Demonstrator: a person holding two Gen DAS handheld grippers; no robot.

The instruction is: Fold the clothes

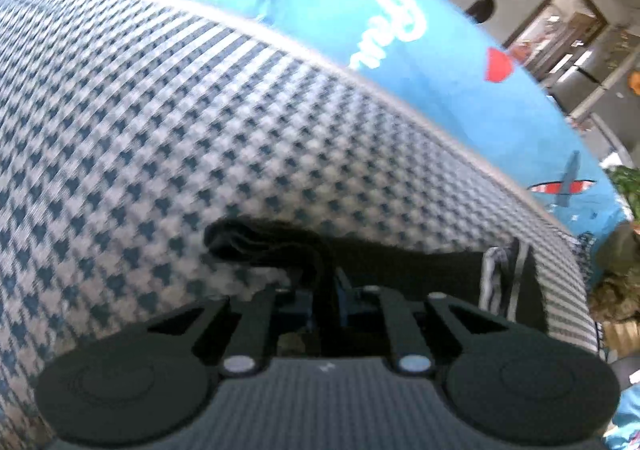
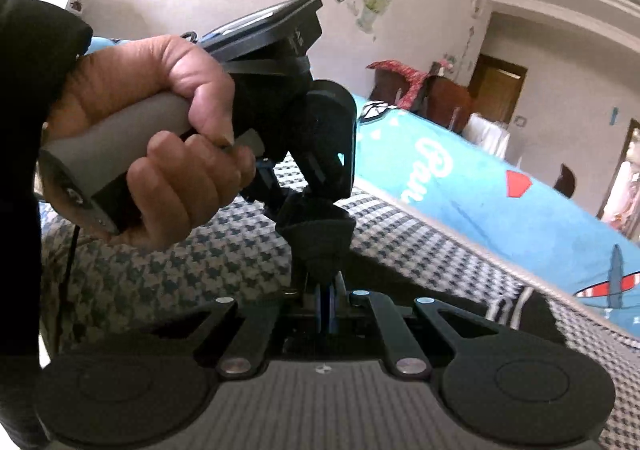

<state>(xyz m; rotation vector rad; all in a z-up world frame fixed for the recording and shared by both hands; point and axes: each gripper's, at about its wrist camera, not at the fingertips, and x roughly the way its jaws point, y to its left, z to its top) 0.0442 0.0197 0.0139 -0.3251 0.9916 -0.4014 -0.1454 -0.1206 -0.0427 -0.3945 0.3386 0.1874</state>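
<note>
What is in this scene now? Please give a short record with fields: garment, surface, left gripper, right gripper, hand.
garment: black fabric garment with a white-striped part, bunched
surface: blue-and-white houndstooth cloth, bright blue printed sheet behind it
left gripper: shut on black fabric garment
right gripper: shut on black fabric garment
hand: grips the grey handle of the left gripper, seen in the right wrist view

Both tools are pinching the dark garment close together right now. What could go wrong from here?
1. The left tool and right tool grip the black garment almost at one spot; they could collide as they move.
2. Both bites look small and bunched, so cloth may slip out when pulled.
3. Dragging could rumple the checked cover.
</note>
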